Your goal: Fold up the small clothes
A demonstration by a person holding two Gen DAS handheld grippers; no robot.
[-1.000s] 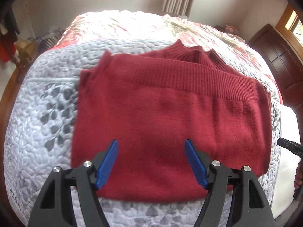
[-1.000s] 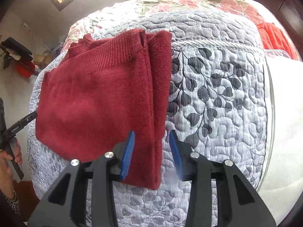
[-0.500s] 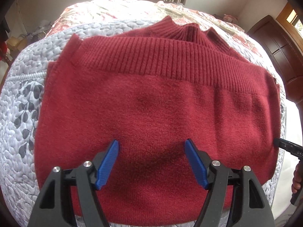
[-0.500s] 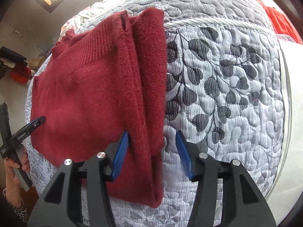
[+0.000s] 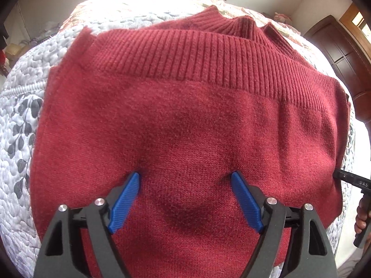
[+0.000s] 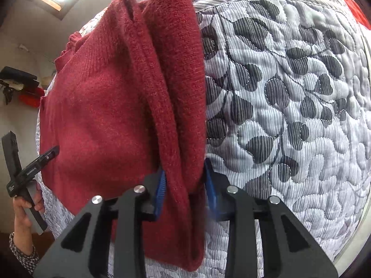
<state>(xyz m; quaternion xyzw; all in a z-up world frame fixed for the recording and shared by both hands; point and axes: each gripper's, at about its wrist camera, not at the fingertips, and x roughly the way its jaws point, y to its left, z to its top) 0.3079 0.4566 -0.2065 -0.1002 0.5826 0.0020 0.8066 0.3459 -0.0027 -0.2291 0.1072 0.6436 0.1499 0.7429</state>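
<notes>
My left tongs (image 5: 185, 180) stood wide open, both blue tips pressed down on the middle of the dark red knitted sweater (image 5: 185, 120), which lay already folded on the grey leaf-patterned quilt (image 6: 289, 92). My right tongs (image 6: 184, 178) were narrowed around the sweater's thick right-hand folded edge, though I could not tell whether they truly pinched it. I judged another fold was in hand: next, grip that edge firmly and carry it across.

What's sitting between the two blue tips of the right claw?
The folded edge of the red sweater, squeezed between the right claw's tips, as the right view shows.
</notes>
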